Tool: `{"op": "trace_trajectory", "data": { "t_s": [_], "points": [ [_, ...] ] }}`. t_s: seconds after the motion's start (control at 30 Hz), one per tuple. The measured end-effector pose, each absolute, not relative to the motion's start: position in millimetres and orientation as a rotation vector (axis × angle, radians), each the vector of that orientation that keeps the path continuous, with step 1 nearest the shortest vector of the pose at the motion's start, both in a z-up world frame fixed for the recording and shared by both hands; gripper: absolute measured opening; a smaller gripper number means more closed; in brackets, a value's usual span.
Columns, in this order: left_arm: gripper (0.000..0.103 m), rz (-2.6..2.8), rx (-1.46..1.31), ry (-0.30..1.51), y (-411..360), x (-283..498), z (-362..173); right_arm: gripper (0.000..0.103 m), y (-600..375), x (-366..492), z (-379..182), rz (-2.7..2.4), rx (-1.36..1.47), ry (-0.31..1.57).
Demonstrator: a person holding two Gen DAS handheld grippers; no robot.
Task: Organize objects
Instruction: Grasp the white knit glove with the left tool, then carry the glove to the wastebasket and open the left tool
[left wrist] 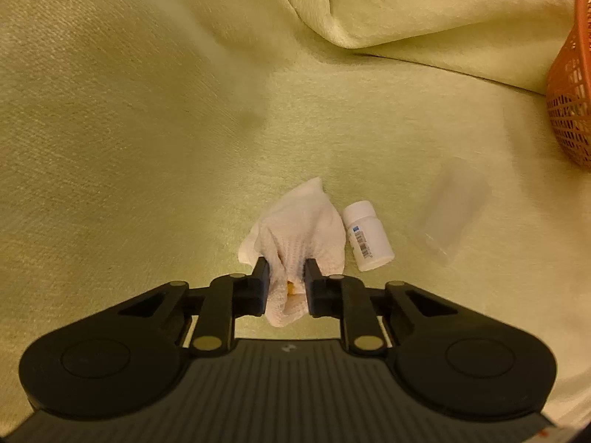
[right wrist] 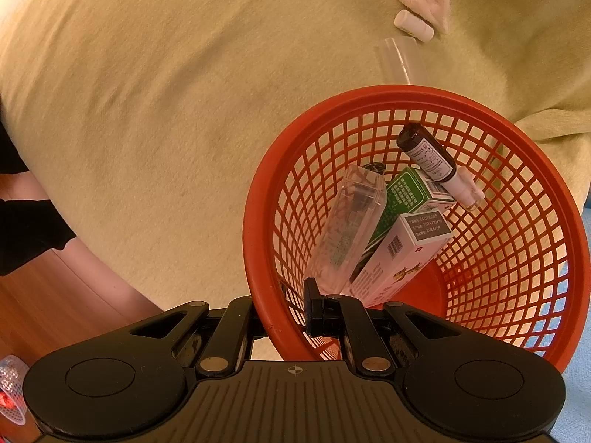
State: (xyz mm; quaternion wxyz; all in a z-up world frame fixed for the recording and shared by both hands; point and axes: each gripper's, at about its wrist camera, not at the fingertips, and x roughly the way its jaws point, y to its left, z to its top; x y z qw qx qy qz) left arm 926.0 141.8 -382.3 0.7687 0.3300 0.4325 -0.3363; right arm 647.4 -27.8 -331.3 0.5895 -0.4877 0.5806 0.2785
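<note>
The left gripper [left wrist: 286,288] had its jaws squeezed shut on a white cloth [left wrist: 295,236], which bunched up between them over the yellow blanket [left wrist: 147,129]. Just beside the cloth, on its right, a small white bottle [left wrist: 367,236] lay on its side. A little further off lay a clear box [left wrist: 452,216], hard to see. At the far right edge stood the red basket [left wrist: 569,103].

The right gripper [right wrist: 295,310] had its jaws clamped on the near rim of the basket [right wrist: 258,221]. Inside the basket a clear case [right wrist: 349,229] leaned next to a white box [right wrist: 402,254] and a green box [right wrist: 406,188]. A brown bottle [right wrist: 430,160] rested on top of them. Far past the basket, the cloth [right wrist: 428,0] and white bottle [right wrist: 412,24] showed on the blanket [right wrist: 166,110].
</note>
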Motion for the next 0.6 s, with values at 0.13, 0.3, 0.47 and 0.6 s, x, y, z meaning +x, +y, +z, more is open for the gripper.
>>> {"op": "trace_trajectory", "data": {
  "t_s": [0.13, 0.3, 0.47, 0.6],
  "points": [
    [0.015, -0.737, 0.710, 0.937, 145.9, 918.2, -373.7, 0.005, -27.8, 646.8, -331.1, 0.648, -1.138, 1.351],
    [0.015, -0.739, 0.687, 0.937, 151.8, 908.4, -360.5, 0.005, -27.8, 647.7, -331.3, 0.646, -1.139, 1.354],
    [0.015, -0.745, 0.662, 0.930, 156.3, 896.2, -342.6, 0.005, -27.8, 648.9, -331.9, 0.643, -1.140, 1.353],
    [0.015, -0.758, 0.640, 0.918, 156.3, 885.0, -324.9, 0.005, -28.1, 649.5, -331.5, 0.636, -1.141, 1.351]
  ]
}}
